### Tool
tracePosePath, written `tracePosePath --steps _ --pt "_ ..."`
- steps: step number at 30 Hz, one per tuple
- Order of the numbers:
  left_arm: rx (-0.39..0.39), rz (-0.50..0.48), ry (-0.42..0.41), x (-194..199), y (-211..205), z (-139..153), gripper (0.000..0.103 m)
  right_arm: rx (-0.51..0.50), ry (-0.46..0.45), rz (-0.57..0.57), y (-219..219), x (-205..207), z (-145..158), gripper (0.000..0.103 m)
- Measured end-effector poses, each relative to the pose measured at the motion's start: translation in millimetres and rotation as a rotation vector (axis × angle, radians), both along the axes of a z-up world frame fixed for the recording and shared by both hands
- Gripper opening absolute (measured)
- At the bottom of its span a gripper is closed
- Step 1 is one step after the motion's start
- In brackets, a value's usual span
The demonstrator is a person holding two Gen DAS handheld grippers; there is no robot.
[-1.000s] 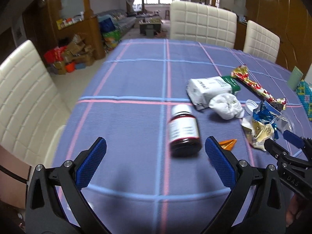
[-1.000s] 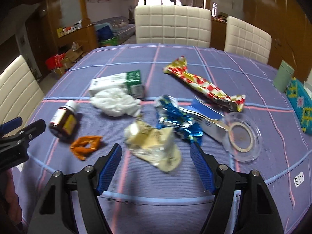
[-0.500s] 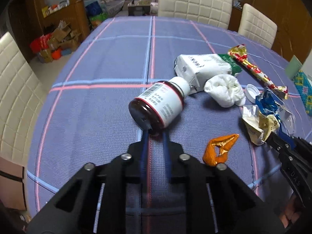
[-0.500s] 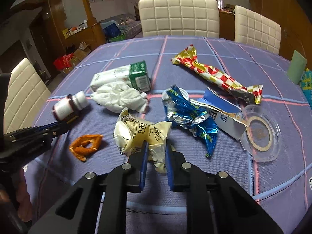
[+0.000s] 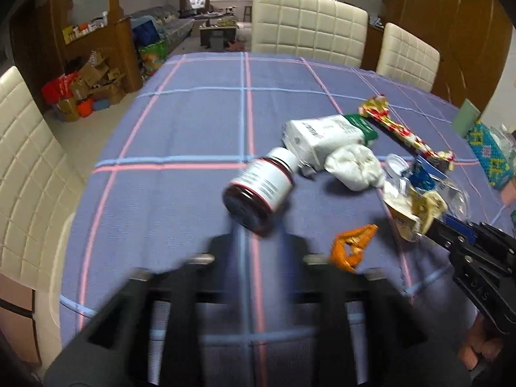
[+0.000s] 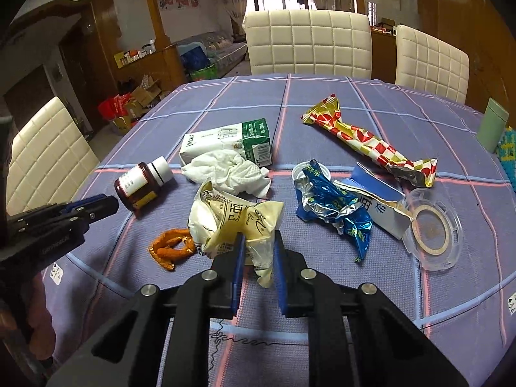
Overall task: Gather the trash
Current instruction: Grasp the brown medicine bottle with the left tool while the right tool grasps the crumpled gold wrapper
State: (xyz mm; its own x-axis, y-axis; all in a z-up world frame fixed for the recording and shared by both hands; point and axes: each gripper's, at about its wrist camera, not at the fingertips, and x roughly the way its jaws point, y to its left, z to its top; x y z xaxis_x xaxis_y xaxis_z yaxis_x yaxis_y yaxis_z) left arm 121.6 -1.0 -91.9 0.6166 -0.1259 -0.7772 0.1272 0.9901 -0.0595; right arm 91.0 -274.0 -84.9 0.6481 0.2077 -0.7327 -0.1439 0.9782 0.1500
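Angled down, the right gripper clamps a crinkled cream wrapper (glossy plastic), while the left gripper, blurred, opens its jaws before the brown bottle.

The left half of the worktop lay bare, giving open passage up to the far chairs. Toward the right, litter crowded together: a brown bottle on its side, a milk carton, a crumpled tissue, a blue foil wrapper and a clear round lid, with only narrow gaps between them.
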Motion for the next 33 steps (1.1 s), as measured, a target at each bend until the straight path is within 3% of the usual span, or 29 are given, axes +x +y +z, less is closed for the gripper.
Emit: tracePosePath --steps 1,2,5,10,14,19,33 --pt "0.006 0.015 -0.041 0 2 3 0.095 0.004 0.0 0.0 -1 2 0 0.017" --pt "0.008 0.014 -0.089 -3 2 6 0.099 0.007 -0.001 -0.001 -1 3 0 0.017" --pt "0.049 -0.011 -0.117 2 -3 8 0.099 0.005 -0.002 0.005 1 9 0 0.017" --pt "0.098 -0.029 -0.079 24 -10 -5 0.098 0.007 0.012 0.016 4 22 -6 0.017" --pt "0.12 -0.052 -0.04 39 -12 -21 0.087 0.015 0.025 0.016 5 27 -13 0.017" --pt "0.099 -0.067 0.019 55 -12 -35 0.052 0.021 0.033 0.018 6 29 -15 0.017" --pt "0.076 -0.035 -0.022 28 3 -12 0.047 -0.024 -0.029 0.045 23 8 8 0.017"
